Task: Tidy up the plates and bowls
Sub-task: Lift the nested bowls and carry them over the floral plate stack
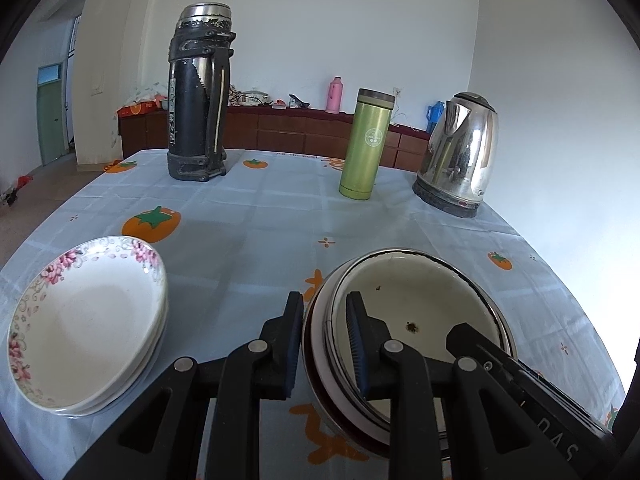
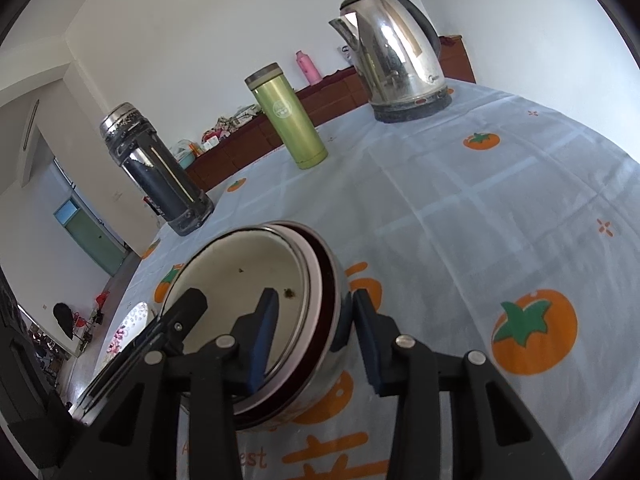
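Two stacked floral plates [image 1: 86, 334], three nested bowls [image 1: 404, 320], one black thermos [image 1: 198, 92], one green flask [image 1: 366, 144], and one steel kettle [image 1: 460, 154] on the desk [image 1: 260, 224].

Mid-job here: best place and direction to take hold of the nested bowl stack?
Grip the rim of the bowl stack, one finger inside, one outside the wall. The walls are thin and the rims sit exposed above the tablecloth. The left tool and right tool already straddle opposite edges from the near side.
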Demonstrator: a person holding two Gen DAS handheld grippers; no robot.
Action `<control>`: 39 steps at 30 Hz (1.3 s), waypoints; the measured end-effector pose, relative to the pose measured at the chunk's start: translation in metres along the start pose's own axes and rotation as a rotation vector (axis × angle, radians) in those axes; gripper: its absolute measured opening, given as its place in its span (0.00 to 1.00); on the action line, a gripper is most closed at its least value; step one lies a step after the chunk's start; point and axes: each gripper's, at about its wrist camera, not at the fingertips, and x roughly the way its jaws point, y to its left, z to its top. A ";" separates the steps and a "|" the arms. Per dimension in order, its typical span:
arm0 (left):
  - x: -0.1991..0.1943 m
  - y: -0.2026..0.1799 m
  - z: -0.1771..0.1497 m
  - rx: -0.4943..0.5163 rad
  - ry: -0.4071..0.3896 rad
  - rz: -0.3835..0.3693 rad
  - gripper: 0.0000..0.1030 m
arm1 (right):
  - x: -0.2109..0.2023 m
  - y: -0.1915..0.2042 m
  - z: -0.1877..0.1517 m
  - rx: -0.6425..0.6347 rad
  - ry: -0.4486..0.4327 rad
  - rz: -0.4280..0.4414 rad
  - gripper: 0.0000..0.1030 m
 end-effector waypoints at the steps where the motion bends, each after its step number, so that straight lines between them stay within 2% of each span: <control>1: -0.003 0.001 0.000 -0.001 -0.002 0.001 0.23 | -0.001 0.001 -0.001 -0.001 -0.001 0.001 0.38; 11: -0.027 0.009 -0.007 0.014 -0.024 -0.006 0.23 | -0.022 0.013 -0.017 0.006 -0.022 0.007 0.38; 23: -0.053 0.037 -0.011 0.009 -0.052 -0.002 0.23 | -0.038 0.039 -0.036 -0.008 -0.038 0.024 0.38; 31: -0.072 0.062 -0.002 -0.012 -0.094 0.009 0.23 | -0.044 0.070 -0.040 -0.030 -0.054 0.046 0.38; 39: -0.088 0.101 0.012 -0.047 -0.143 0.039 0.23 | -0.040 0.117 -0.041 -0.079 -0.063 0.091 0.38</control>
